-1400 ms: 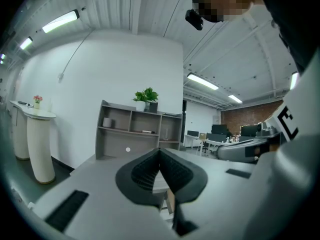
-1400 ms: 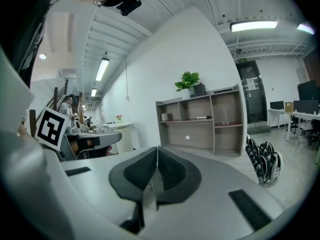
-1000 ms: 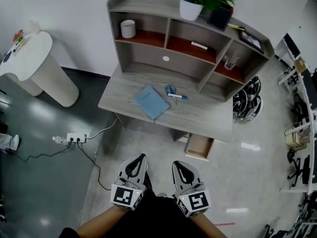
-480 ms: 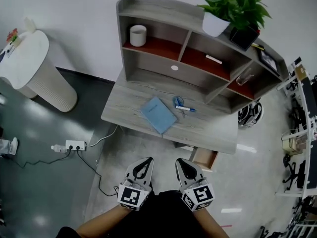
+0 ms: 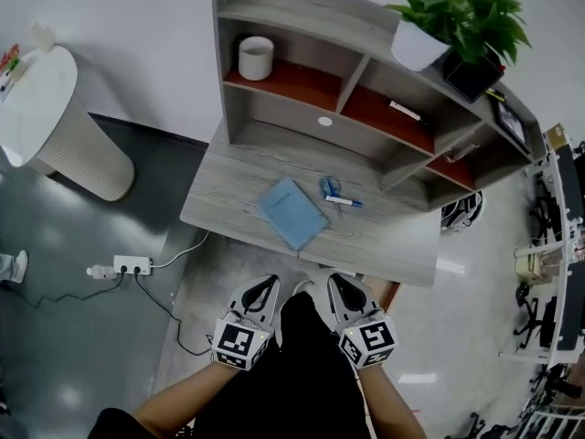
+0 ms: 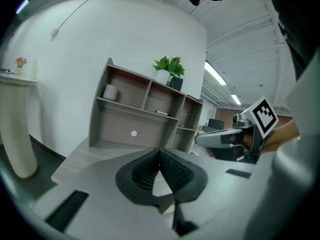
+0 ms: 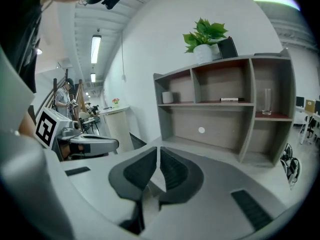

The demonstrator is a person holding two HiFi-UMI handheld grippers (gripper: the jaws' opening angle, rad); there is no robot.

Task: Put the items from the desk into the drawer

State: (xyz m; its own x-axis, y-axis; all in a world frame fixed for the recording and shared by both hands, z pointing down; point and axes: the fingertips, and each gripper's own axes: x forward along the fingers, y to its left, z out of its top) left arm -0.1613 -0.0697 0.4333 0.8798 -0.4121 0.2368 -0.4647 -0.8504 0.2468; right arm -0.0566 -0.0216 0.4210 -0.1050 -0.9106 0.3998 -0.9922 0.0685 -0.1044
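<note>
- Your left tongs [image 5: 264, 287] are closed. The left gripper view shows the ribbed pads meeting at the tip with nothing between them.
- Your right tongs [image 5: 338, 287] are the same: pads together and empty.
- Both sit side by side, low in front of your body, and point at the near edge of the table [image 5: 219, 204]. They stop short of it and touch nothing. This reads as an approach posture, closed because there is nothing to grab yet.
- The blue notebook [image 5: 292, 212] lies flat and skewed near the middle of the table, with its near corner close to the front edge.
- The scissors [image 5: 329, 187] and the pen [image 5: 345, 201] lie just right of the notebook, close together and further back toward the shelf unit [image 5: 302, 26].
- The drawer [image 5: 393, 293] sits under the table's right front. Only a wooden sliver shows past the edge, just beside your right tongs. It looks partly pulled out, and its inside is hidden.
- All three items are on the table, so the task looks to be at its start.
- Next you'll likely open one pair of tongs and take an item. The notebook is thin and flat, so a pinch at its near corner looks easiest.
- The cup [image 5: 256, 58] and the plant [image 5: 457, 16] are on the shelf unit rather than the table, so they are probably not yours to move.
</note>
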